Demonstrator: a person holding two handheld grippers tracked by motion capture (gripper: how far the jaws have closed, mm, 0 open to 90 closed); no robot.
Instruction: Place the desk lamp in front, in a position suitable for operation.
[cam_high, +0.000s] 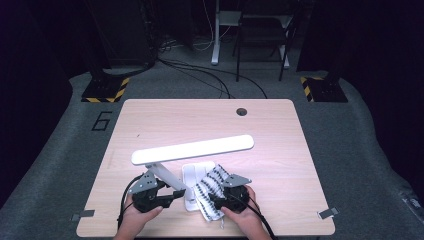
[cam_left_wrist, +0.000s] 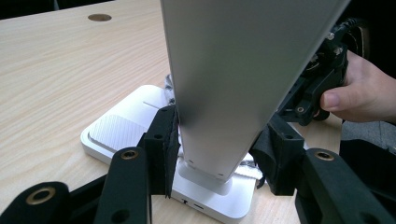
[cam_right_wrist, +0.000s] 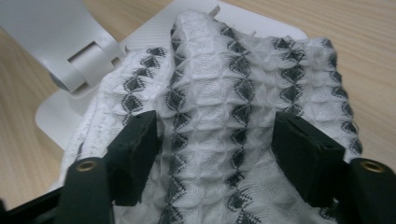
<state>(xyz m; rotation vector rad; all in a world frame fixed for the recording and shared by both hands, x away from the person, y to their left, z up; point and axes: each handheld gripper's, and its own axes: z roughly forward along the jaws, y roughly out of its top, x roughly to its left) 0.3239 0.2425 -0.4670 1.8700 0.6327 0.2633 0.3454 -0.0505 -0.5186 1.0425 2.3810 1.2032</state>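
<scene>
Two things were in hand: a white lamp (cam_high: 192, 150) & a cloth (cam_high: 212, 192). Both sat at the near middle of the table (cam_high: 150, 120), right in front of the person.

The lamp was smooth & hard, prob. plastic. It had a long flat bar w/ round ends on top, a slanted arm (cam_left_wrist: 224, 84) that got thinner toward the bottom, & a flat base (cam_left_wrist: 116, 133) w/ round corners. The base had a patch of fine ridges on it. In the left gripper view the arm looked grey & a bit shiny.

The cloth was soft & bumpy, like a waffle, white w/ rows of small dark diamonds (cam_right_wrist: 243, 88). It lay crumpled, partly on the lamp base & partly on the table, just right of the arm.

The left gripper (cam_left_wrist: 219, 149) was black. Its jaws were closed on the low end of the lamp arm, one pad pressing each side, near where the arm met the base.

The right gripper (cam_right_wrist: 215, 140) was black too. Its jaws stood wide apart w/ a hump of cloth between them. The pads were at the cloth's sides, but I couldn't tell if they squeezed it.

The table was pale wood w/ a small round hole (cam_high: 242, 111) at the far edge.
</scene>
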